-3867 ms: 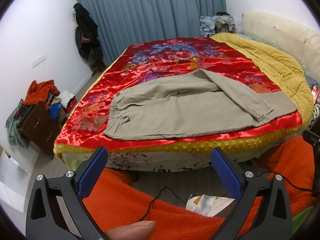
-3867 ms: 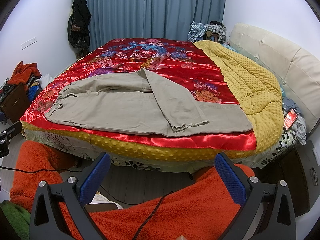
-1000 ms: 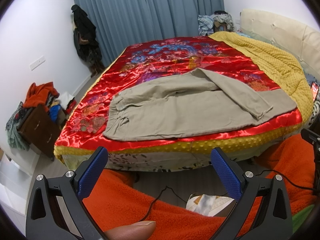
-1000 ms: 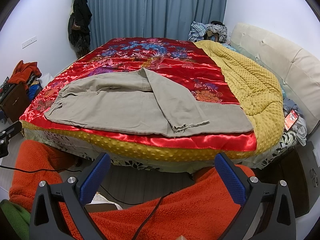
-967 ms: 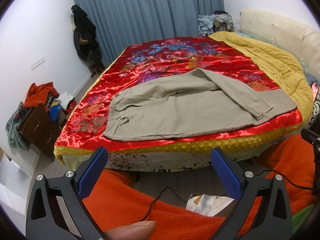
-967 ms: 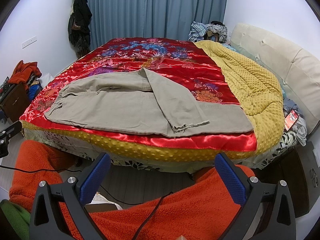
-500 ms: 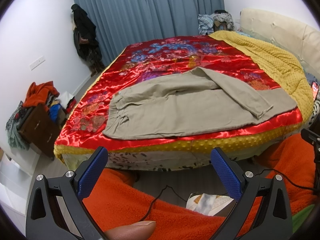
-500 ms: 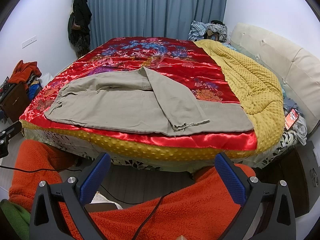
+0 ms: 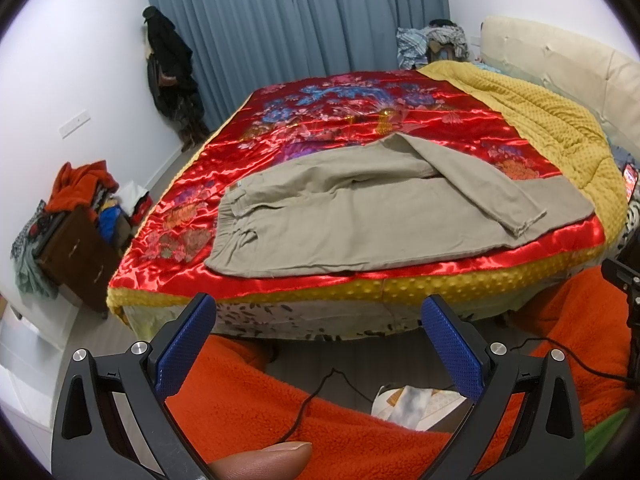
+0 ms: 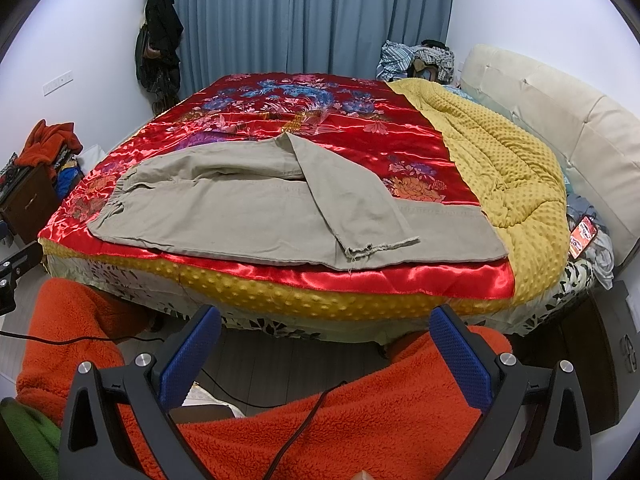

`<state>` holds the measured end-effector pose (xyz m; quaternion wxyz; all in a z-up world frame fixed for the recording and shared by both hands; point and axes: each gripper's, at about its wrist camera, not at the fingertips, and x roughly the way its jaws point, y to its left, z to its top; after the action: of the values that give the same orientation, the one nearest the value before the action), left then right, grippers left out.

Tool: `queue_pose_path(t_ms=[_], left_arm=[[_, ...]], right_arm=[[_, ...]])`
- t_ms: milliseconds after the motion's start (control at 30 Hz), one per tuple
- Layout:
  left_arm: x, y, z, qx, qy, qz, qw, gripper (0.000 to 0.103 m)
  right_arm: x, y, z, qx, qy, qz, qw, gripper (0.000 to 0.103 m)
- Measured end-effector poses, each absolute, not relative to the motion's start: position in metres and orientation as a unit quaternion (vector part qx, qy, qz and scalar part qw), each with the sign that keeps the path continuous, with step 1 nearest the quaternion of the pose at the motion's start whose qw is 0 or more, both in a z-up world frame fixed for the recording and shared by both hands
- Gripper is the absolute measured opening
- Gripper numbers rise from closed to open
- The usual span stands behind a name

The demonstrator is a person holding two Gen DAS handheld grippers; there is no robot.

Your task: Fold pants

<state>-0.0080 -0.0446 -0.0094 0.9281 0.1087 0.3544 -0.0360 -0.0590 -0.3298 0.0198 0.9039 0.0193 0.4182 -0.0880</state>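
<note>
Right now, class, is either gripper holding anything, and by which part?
Nothing is held. Both the left gripper and the right gripper have jaws wide open, short of the pants on the bed.

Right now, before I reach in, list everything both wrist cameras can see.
Pants: one, khaki, spread on the bed's near edge, one leg folded across the other.
Bedspread: one, red satin with flowers, covering the bed.
Quilt: one, yellow dotted, along the headboard side.
Headboard: one, cream, padded, at right.
Curtains: blue-grey, closed, on the far wall.
Hanging clothes: dark, on the far left wall.
Clothes pile: one, blue and checked, far corner by the headboard.
Cabinet: one, dark wood, left of the bed, heaped with orange clothes.
Phone: one, red screen, at the bed's right side.
Legs in orange fleece: below the grippers.
Left gripper: open, empty.
Right gripper: open, empty.
</note>
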Motion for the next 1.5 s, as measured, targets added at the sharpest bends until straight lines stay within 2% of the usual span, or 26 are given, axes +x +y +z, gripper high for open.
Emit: queue_pose_path(t_ms=[1067,1500], left_arm=[[-0.010,-0.046,-0.015,0.107,0.362,-0.036,0.925,0.103],[0.041,-0.049,-0.023,0.126,0.380,-0.015,0.916,0.103]], right_arm=[[-0.060,-0.333,0.015,0.024,0.417,-0.091,0.904,0.103],[-0.051,-0.376,0.000,0.046,0.415,-0.148,0.897,0.103]])
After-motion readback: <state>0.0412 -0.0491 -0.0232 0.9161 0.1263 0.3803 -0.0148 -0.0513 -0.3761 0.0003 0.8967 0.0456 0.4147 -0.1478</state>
